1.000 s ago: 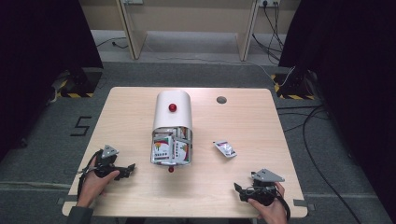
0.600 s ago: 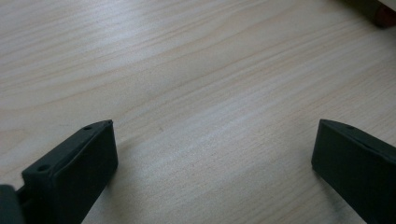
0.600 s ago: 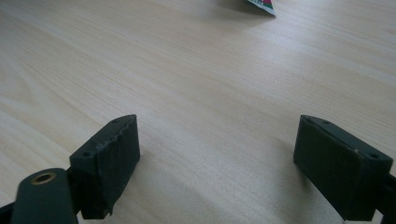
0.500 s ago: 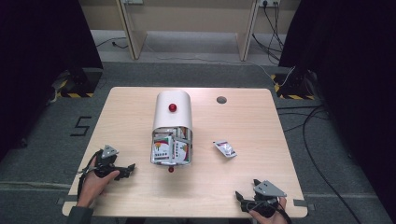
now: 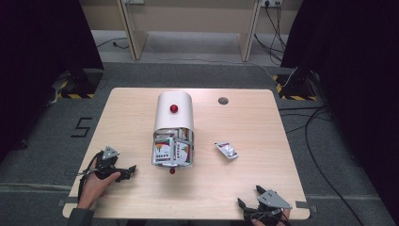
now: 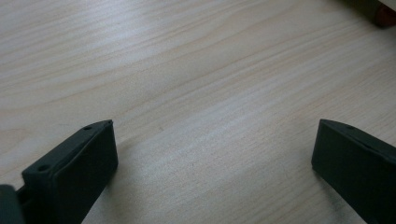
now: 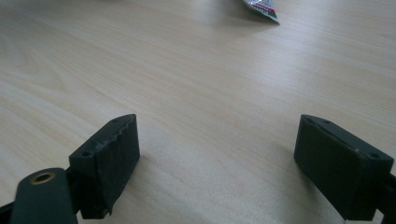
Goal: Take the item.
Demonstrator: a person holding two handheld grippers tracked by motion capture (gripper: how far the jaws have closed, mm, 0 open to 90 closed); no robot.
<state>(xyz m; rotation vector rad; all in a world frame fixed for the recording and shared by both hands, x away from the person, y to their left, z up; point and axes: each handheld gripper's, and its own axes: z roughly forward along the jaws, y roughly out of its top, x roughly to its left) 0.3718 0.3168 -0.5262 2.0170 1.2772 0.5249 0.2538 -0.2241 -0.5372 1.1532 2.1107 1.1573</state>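
Left tongs (image 5: 126,170): resting low on the counter (image 5: 263,122) at my near-left corner, jaws spread wide with nothing between them; in the left gripper view I see bare wood between the two black jaws.
Right tongs (image 5: 249,200): at the near-right edge, jaws likewise wide apart and empty, pointed up the counter toward the loose packet.
Loose packet (image 5: 227,150): lying flat by itself, right of the box and well apart from both tongs; its lower edge (image 7: 261,8) peeks in at the top of the right gripper view, so I judge my right tongs are lined up on it.
Box (image 5: 173,129): white, rounded lid with a red knob (image 5: 174,108), lying at mid-counter with its open end toward me so the sachets (image 5: 173,149) inside are within reach.
Second red knob (image 5: 172,170): just before the box's open end, near my left tongs.
Why the stance: both tongs parked wide and low, I judge, ready for a flat, thin pick.
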